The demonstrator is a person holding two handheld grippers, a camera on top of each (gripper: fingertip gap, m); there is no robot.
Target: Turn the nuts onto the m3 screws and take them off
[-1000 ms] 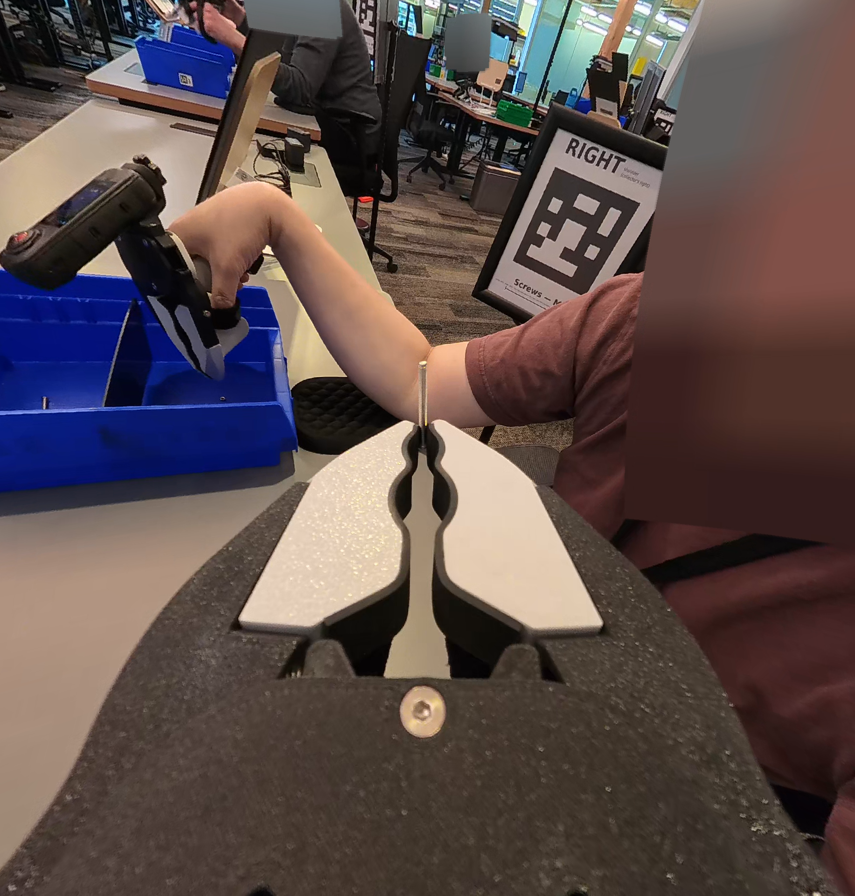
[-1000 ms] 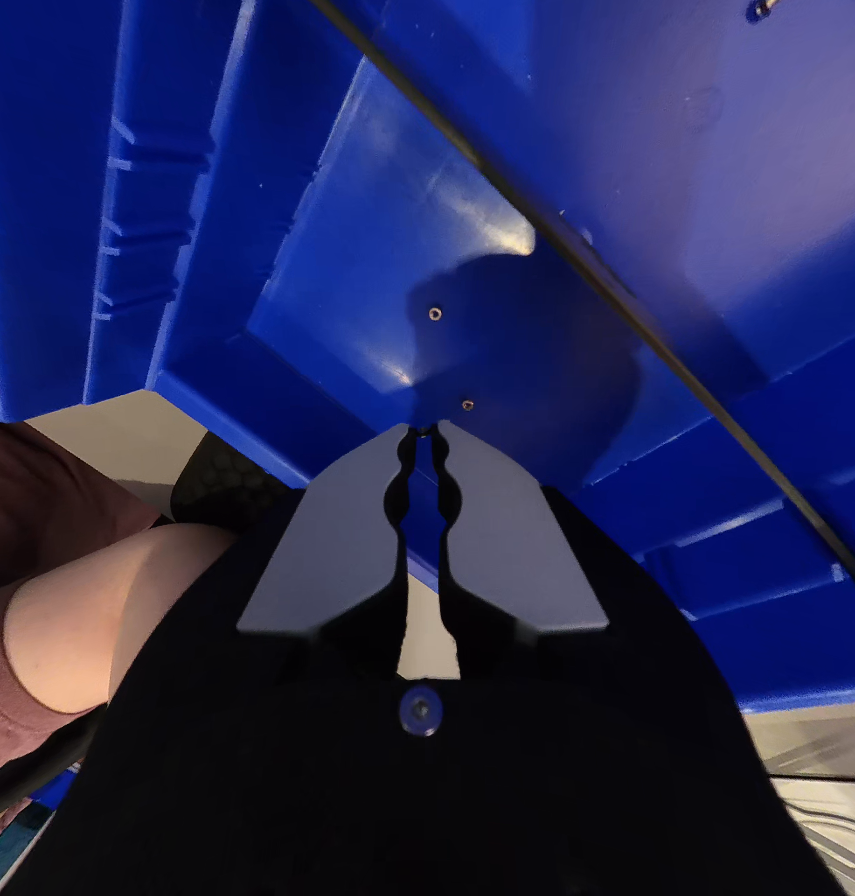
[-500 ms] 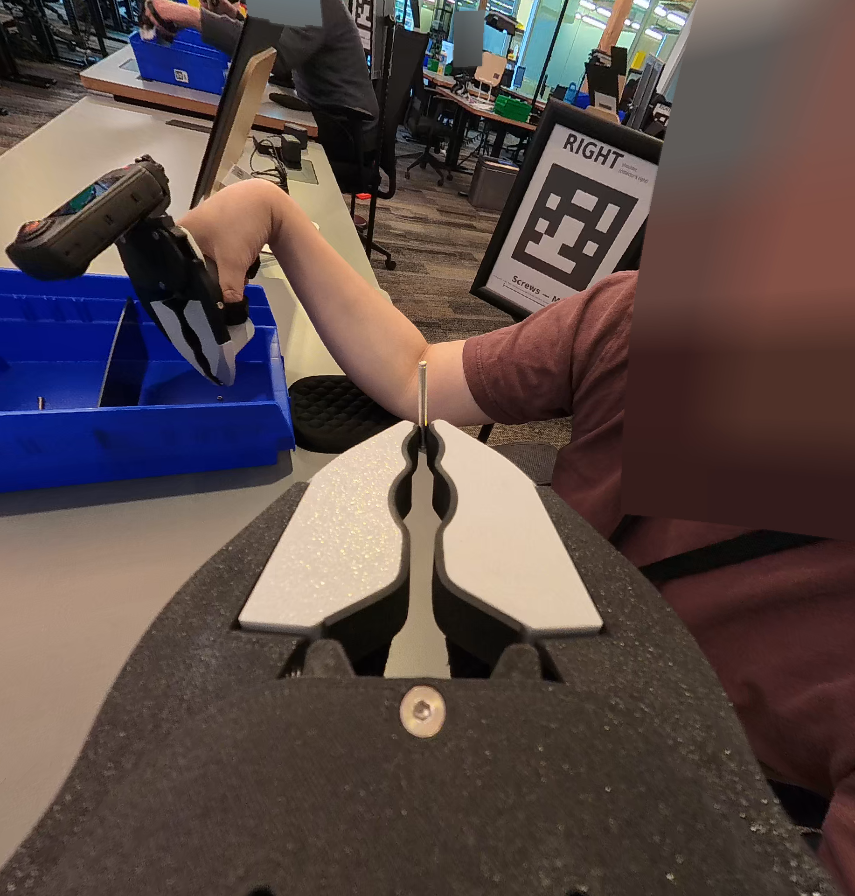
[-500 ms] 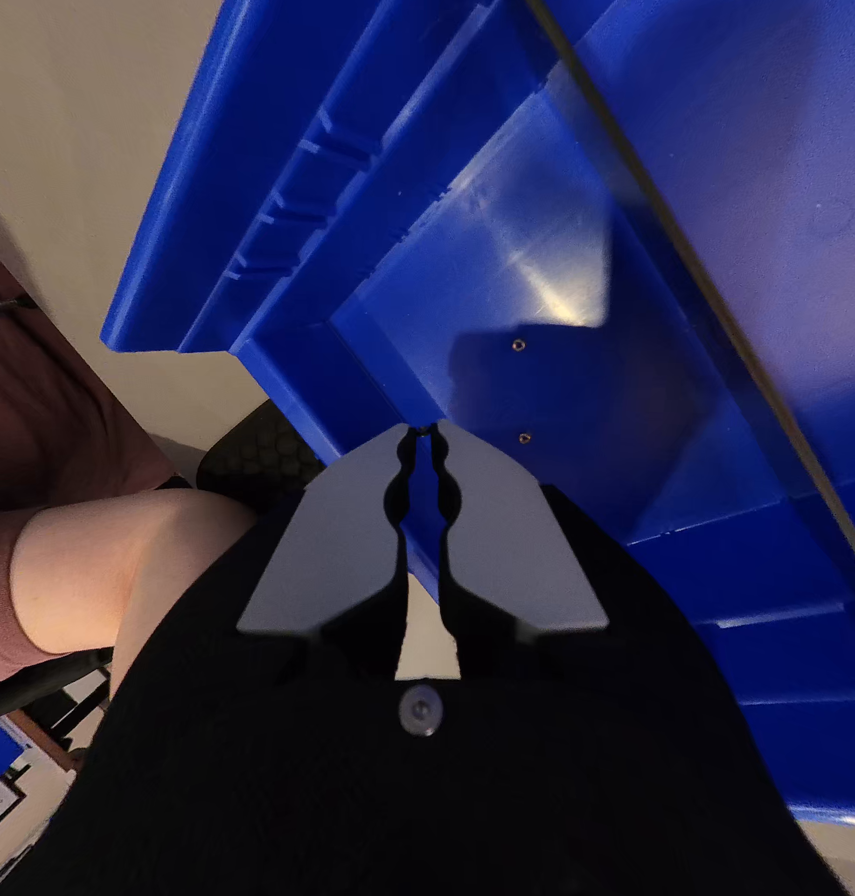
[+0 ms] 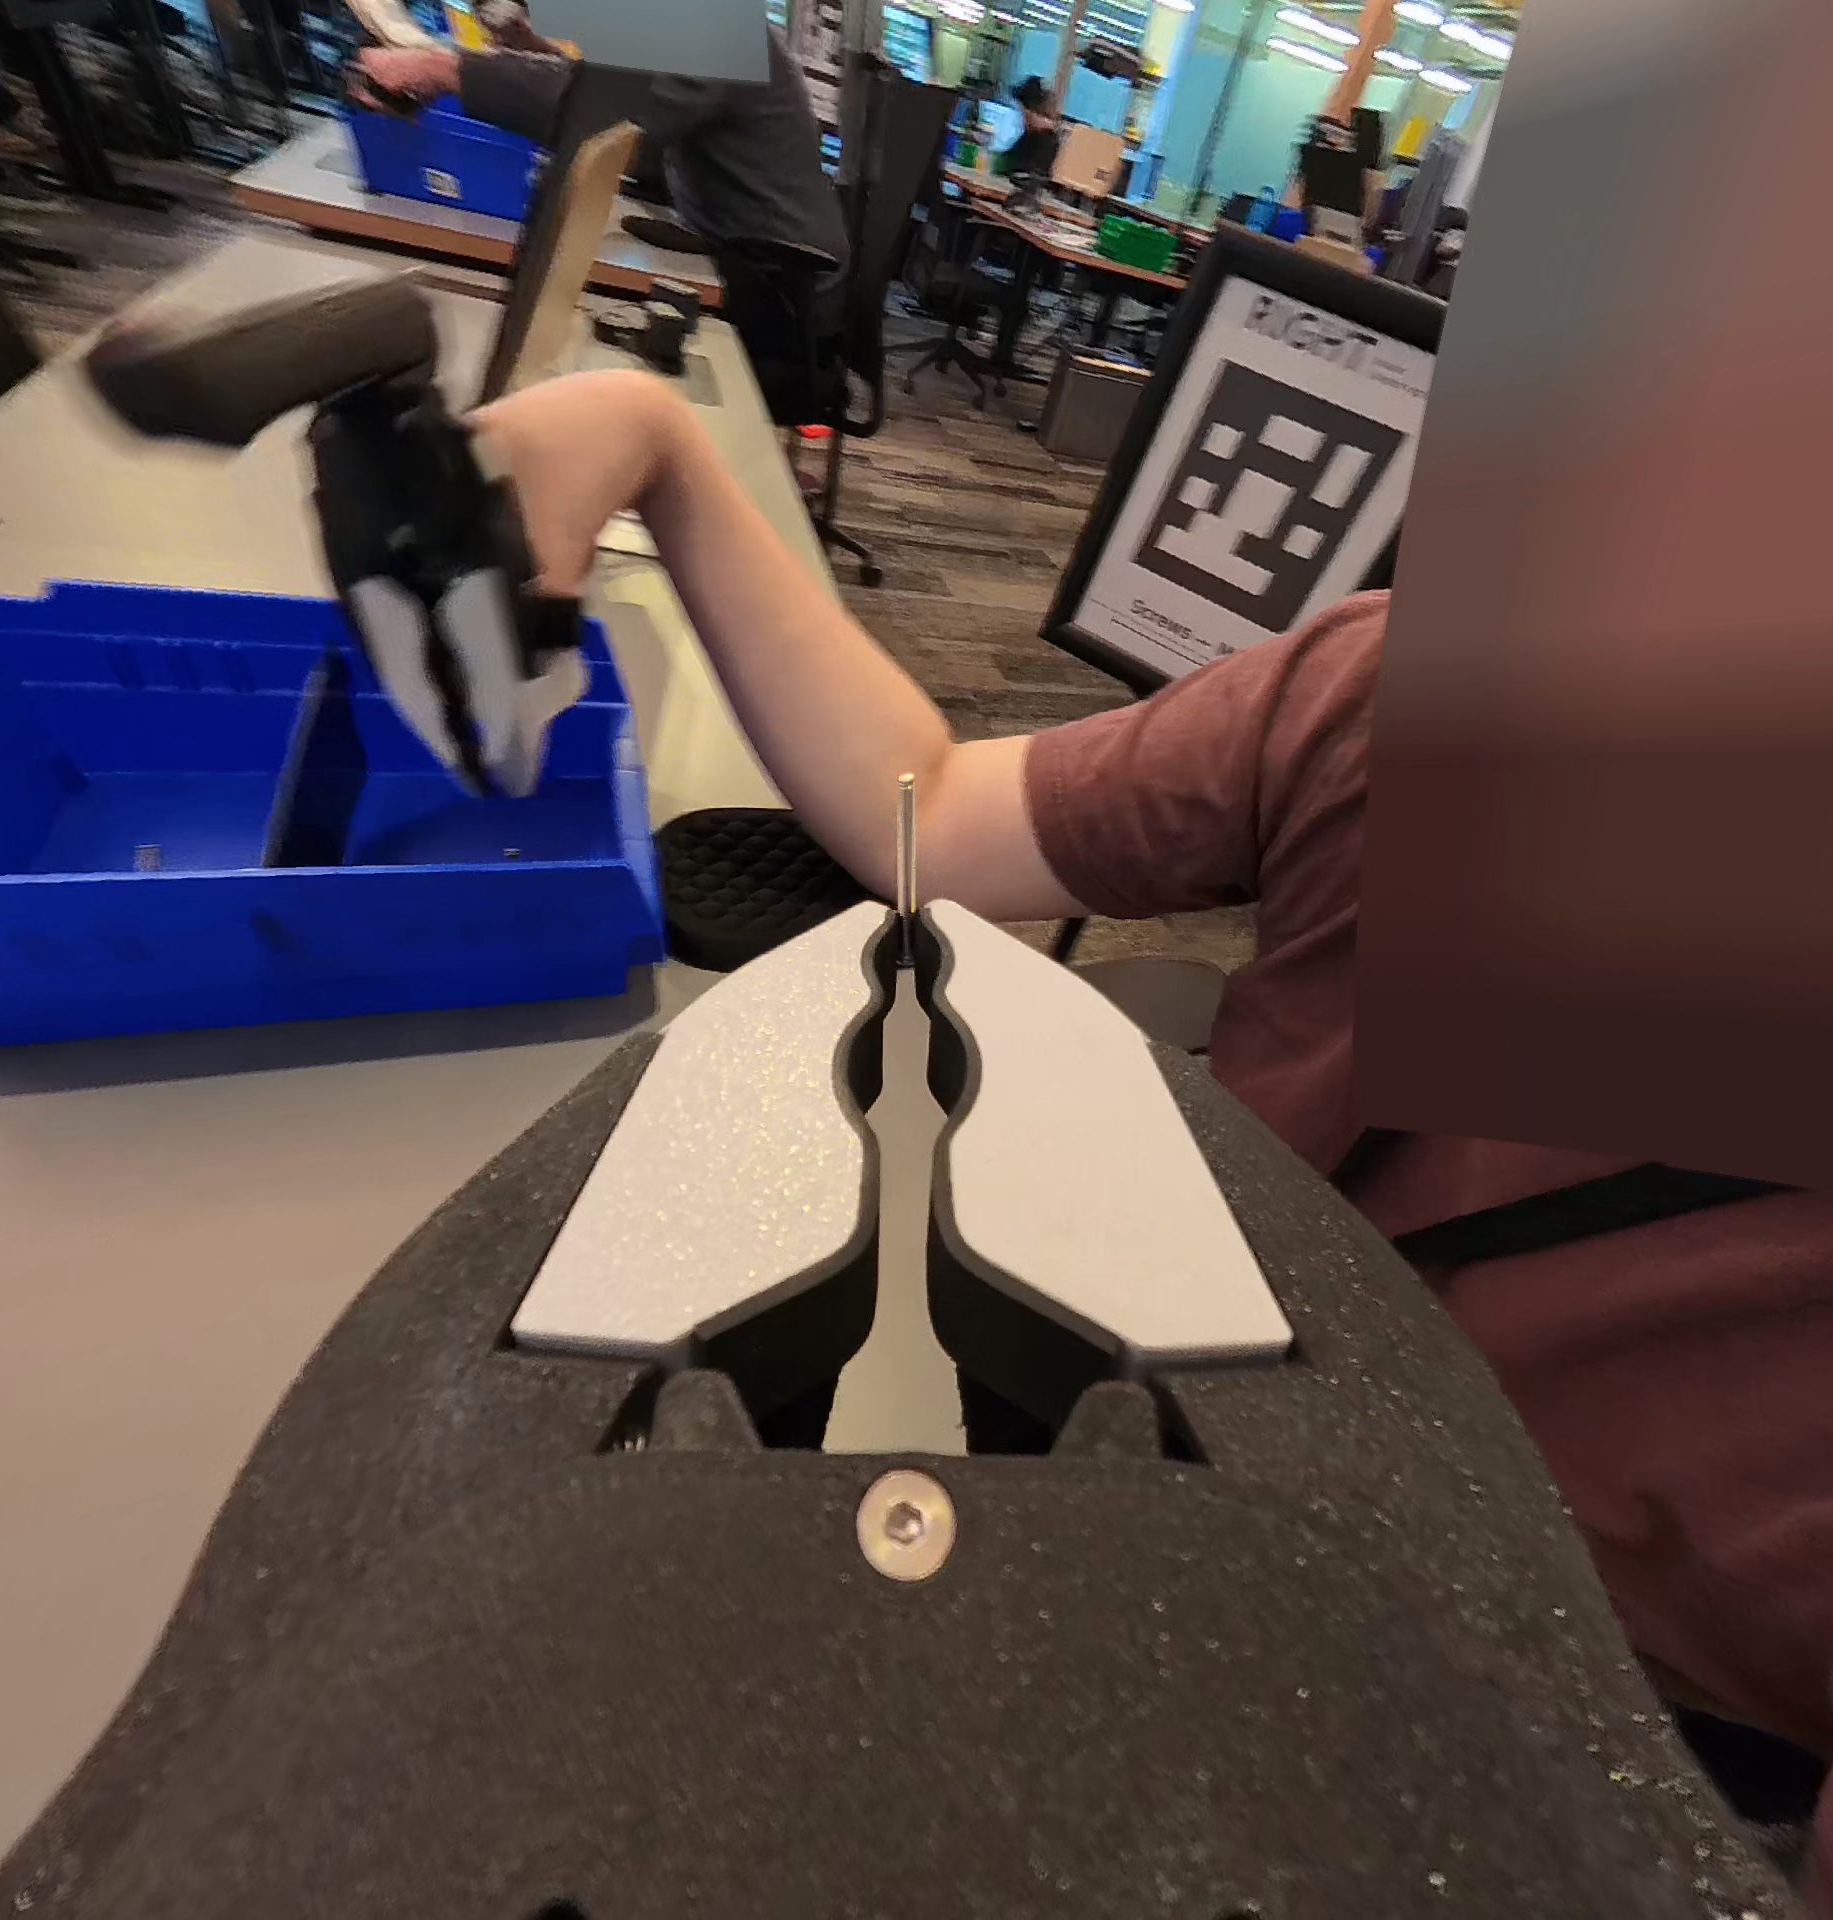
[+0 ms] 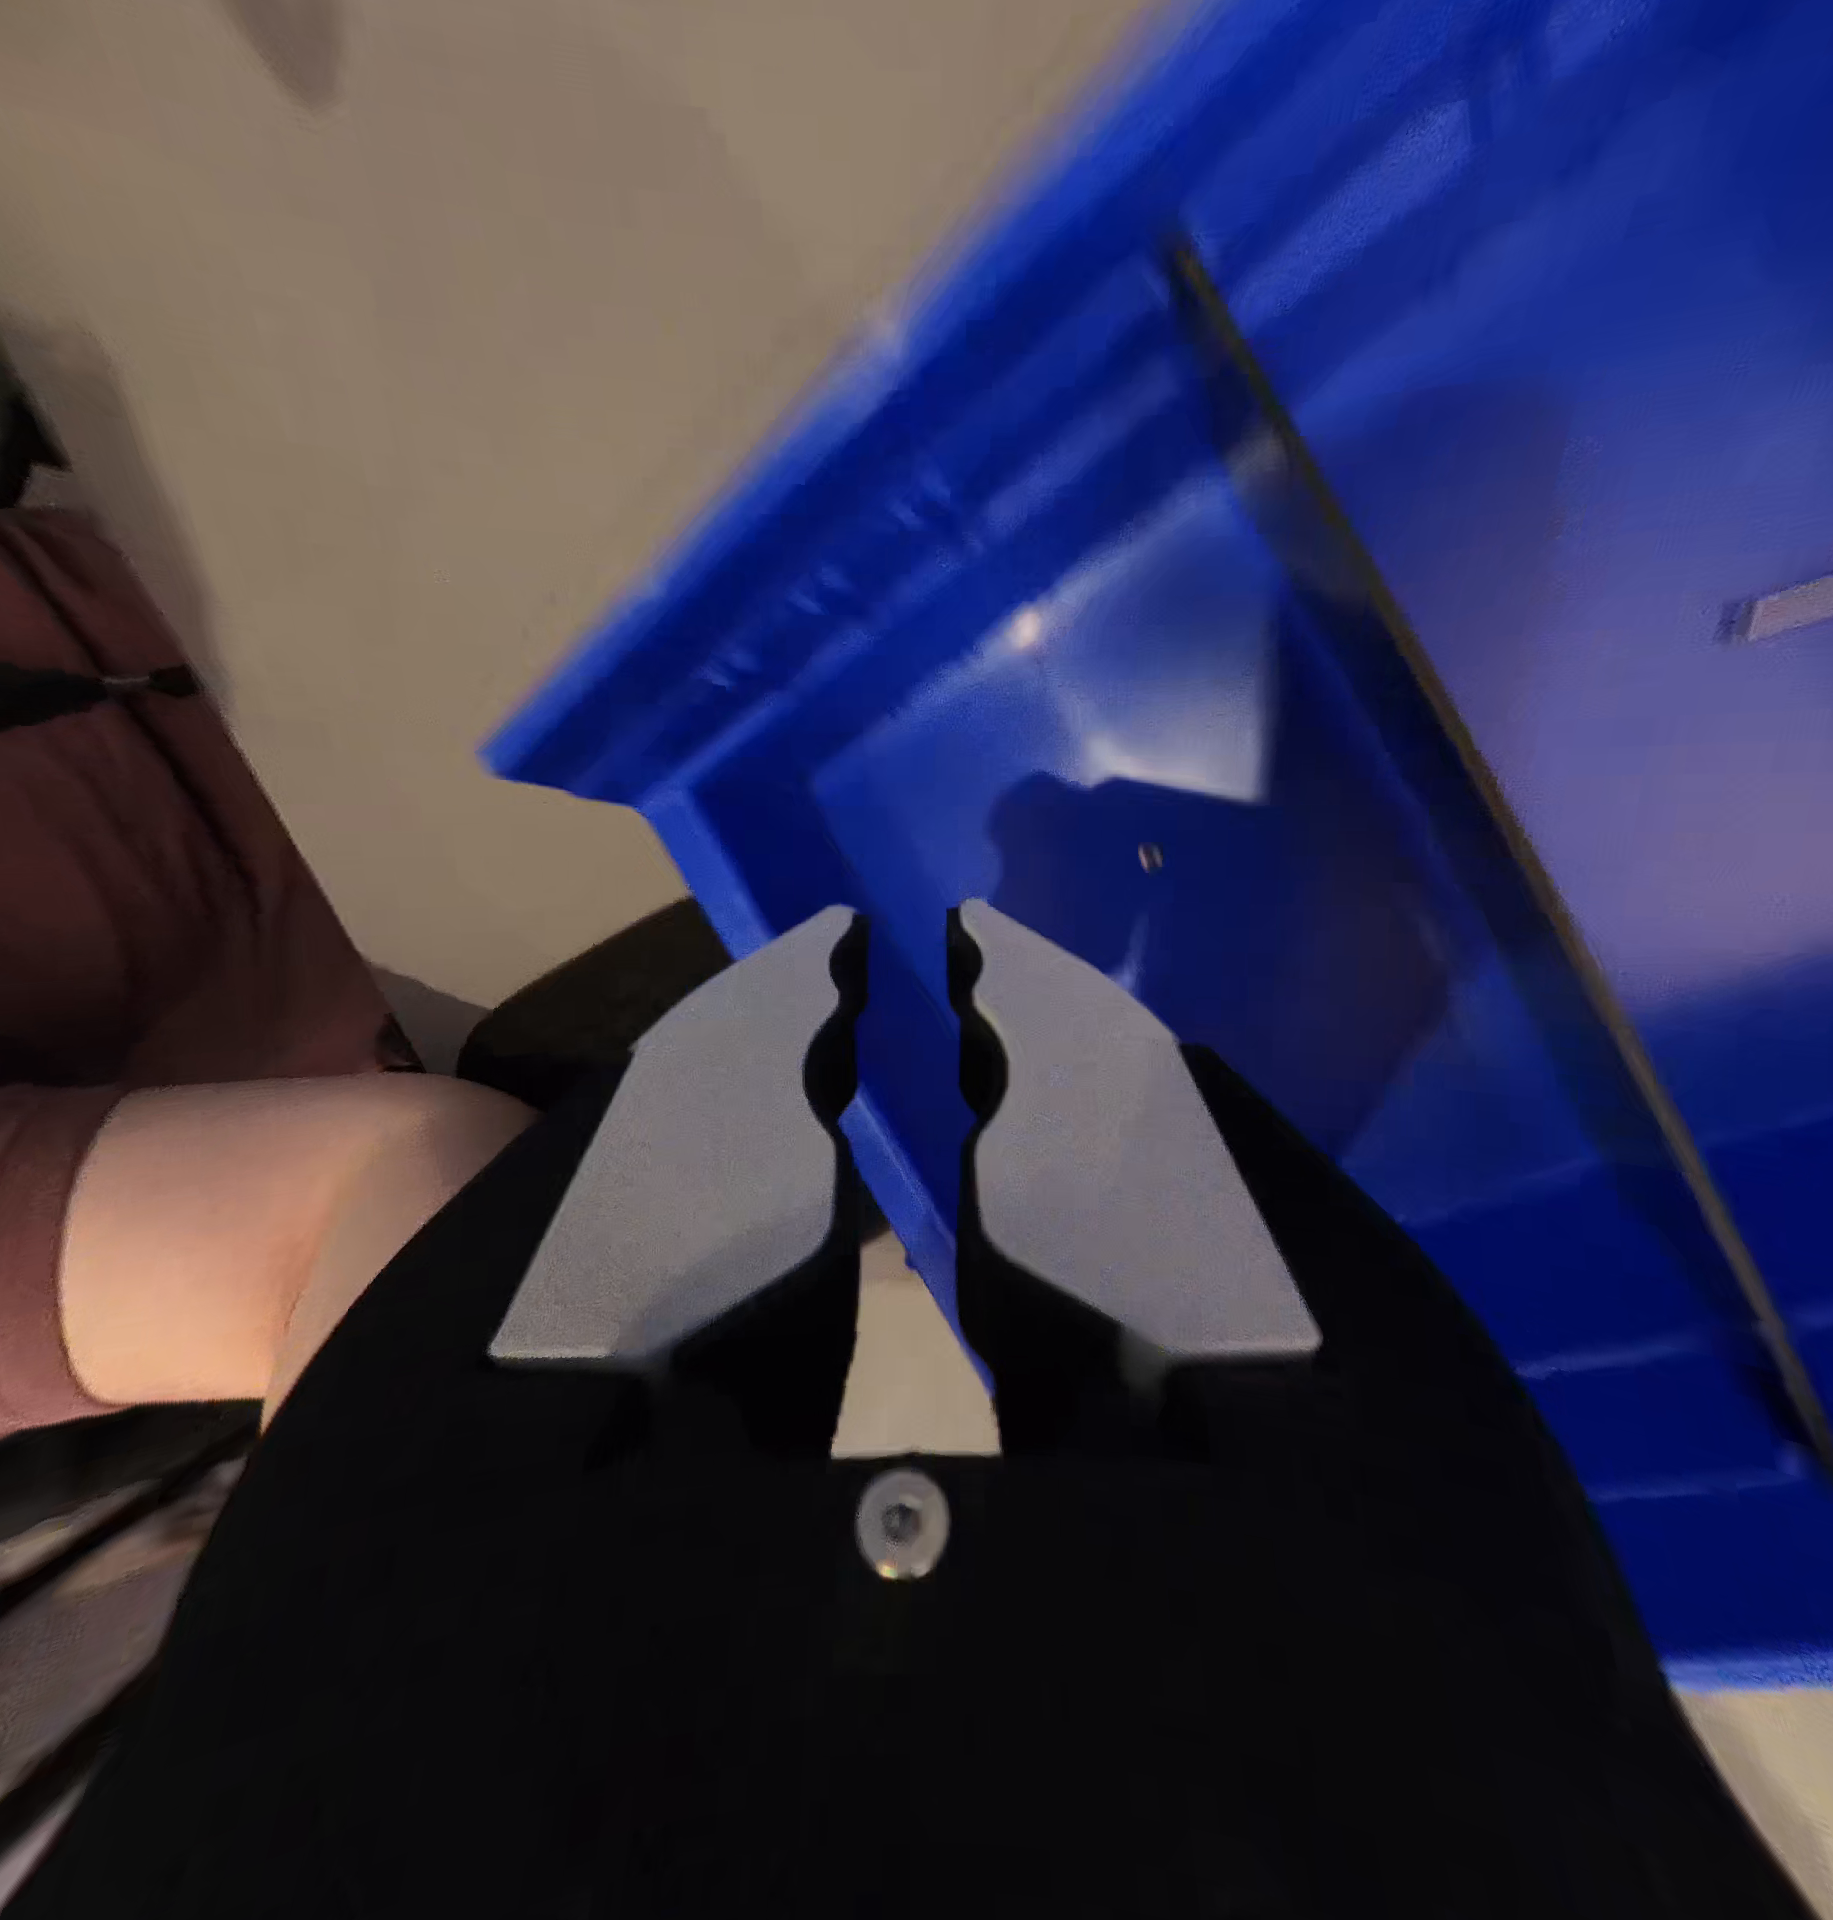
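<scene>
My left gripper [image 5: 904,923] is shut on a thin silver M3 screw [image 5: 904,836] that stands straight up from the fingertips, over the table's near edge. My right gripper [image 6: 907,920] hangs above the near right corner of the blue bin [image 6: 746,644], with its jaws a small gap apart and nothing between them. It also shows blurred in the left wrist view [image 5: 481,764], tips down over the bin [image 5: 299,935]. A small nut [image 6: 1151,857] lies on the floor of the bin's right compartment. A loose screw [image 6: 1816,613] lies in the other compartment beyond the divider.
A black honeycomb pad [image 5: 756,873] lies on the grey table just right of the bin, under the person's forearm [image 5: 787,665]. A framed marker sign [image 5: 1265,488] stands at the right. Another desk with a blue bin [image 5: 444,156] is behind. The tips of one gripper are about 30 cm away from the tips of the other. Between my right fingertips and the small nut [image 6: 1151,857] there is roughly 8 cm.
My right gripper has risen and pulled back from deep in the bin toward its near corner, and its jaws have parted slightly. My left gripper holds the screw as before.
</scene>
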